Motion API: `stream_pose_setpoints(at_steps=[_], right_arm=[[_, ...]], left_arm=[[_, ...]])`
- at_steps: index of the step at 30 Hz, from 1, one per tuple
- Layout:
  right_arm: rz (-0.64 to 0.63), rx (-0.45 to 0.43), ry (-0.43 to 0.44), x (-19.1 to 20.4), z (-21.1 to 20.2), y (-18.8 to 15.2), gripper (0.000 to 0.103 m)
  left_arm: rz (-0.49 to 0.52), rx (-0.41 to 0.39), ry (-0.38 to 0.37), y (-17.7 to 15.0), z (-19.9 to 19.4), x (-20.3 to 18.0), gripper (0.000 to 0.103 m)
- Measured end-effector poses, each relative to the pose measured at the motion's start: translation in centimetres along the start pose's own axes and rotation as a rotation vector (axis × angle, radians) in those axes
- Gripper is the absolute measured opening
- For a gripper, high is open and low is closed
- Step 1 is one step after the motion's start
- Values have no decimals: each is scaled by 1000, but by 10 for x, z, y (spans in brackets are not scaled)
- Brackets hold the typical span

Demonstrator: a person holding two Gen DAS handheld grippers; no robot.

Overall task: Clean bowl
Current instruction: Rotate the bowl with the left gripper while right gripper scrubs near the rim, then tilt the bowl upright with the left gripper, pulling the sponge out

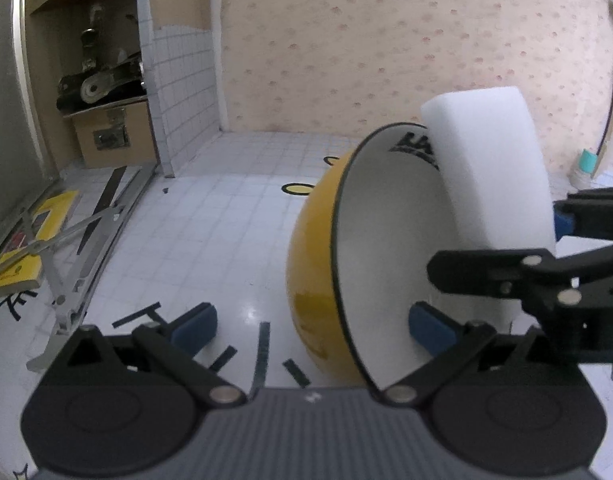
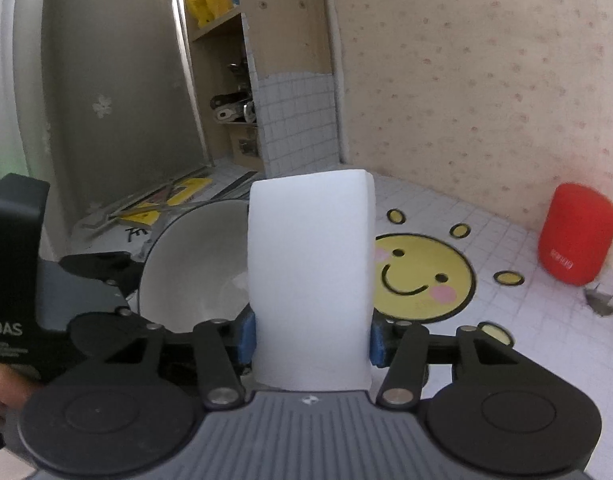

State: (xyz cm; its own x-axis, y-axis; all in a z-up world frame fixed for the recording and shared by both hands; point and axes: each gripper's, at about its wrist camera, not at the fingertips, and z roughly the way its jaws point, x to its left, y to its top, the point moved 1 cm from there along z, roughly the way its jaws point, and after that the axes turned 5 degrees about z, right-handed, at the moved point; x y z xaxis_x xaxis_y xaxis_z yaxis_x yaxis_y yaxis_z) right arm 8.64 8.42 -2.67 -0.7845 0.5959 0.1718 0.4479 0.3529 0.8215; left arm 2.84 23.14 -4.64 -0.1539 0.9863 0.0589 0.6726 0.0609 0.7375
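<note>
1. Right gripper (image 2: 312, 338): its jaws are drawn in on a white sponge block (image 2: 310, 276), one blue pad pressing each side. The block stands out ahead of the fingers, so its far end is free to work as the wiping face.

2. Left gripper (image 1: 312, 330): the jaws straddle the wall of the bowl (image 1: 370, 256), one blue pad (image 1: 432, 326) inside the white interior and the other pad (image 1: 194, 328) outside the yellow shell. The outer pad shows a clear gap to the shell. The bowl stands tipped on edge, which suggests a hold, but whether the pads clamp it or the rim merely rests in the throat cannot be told.

3. Bowl attitude: tipped on its side, mouth turned toward the right gripper. Judged purpose: the interior is presented to the sponge and steadied against wiping pressure.

4. Sponge to bowl: in the left wrist view the block reaches across the mouth and overlaps the far rim and printed lettering. Contact with the inner wall appears likely but is not confirmed.

5. Bowl location: above the white tiled desk (image 1: 210, 220), toward its middle, nearer than the smiling sun print (image 2: 424, 276).

6. Far right corner, by the wall: a red cylinder (image 2: 576, 234), well apart from the work.
</note>
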Motion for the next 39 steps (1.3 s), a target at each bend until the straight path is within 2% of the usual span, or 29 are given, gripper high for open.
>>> stream_pose_setpoints(at_steps=[8,17,25,29,33,39], right_arm=[[-27,7,-12,3,7,12,51],[-49,22,-8,6,21,26,52],[-38,41,6,5,36,38,52],[-27,46,7,3,43,42,51],[-36,37,-16,6,44,43,51],[-62,-5,-48,11,34,44,51]], left_arm=[[-22,23,-12,6,3,8,103],[-23,28,27,14,8,18,103],[-74,62,-28,23,14,34,103],[-64,71,-34,27,17,37,103],[-27,73,-10,33,15,35,103],[0,28,13,36,-1,32,103]])
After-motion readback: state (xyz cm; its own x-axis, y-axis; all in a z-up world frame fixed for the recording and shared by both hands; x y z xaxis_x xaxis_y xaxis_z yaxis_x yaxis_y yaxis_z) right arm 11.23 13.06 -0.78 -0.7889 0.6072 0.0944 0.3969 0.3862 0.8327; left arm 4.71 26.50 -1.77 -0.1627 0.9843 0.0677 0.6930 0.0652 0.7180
